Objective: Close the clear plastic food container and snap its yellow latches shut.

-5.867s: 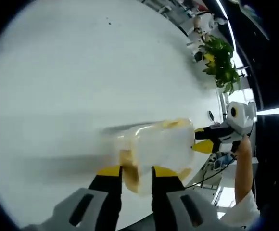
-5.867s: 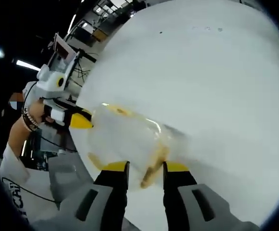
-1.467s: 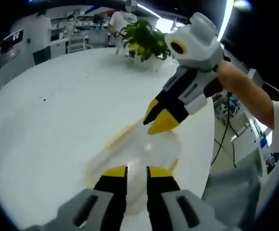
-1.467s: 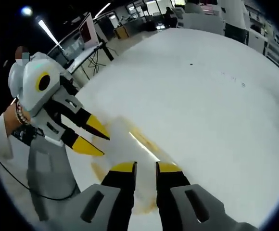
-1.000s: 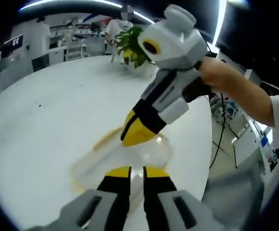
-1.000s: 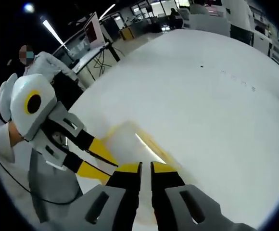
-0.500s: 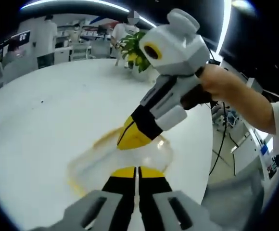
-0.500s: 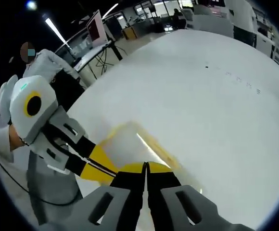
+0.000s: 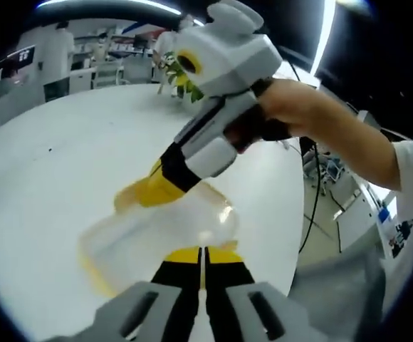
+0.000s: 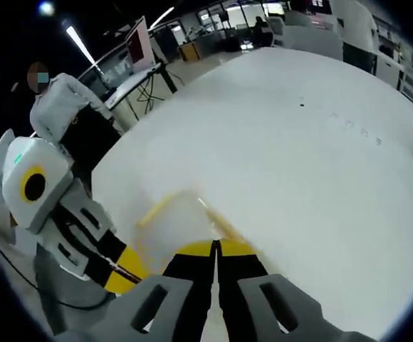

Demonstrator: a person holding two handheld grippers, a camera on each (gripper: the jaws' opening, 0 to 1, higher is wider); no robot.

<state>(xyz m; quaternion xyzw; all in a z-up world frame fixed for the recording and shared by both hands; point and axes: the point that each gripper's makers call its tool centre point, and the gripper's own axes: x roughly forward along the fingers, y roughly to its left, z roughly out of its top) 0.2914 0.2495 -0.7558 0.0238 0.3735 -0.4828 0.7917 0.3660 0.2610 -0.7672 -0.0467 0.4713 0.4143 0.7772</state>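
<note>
One clear food container [image 9: 157,231], yellow-trimmed, on the white worktop [image 9: 43,171] beneath two hand-held grippers, left [image 9: 203,254] and right [image 10: 216,246], jaws pressed together; risk, judged: uneven pressing may skid the container.

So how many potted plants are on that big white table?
1. The potted plant stands at the far edge of the white table in the left gripper view, partly hidden behind the right gripper; others could be hidden.
</note>
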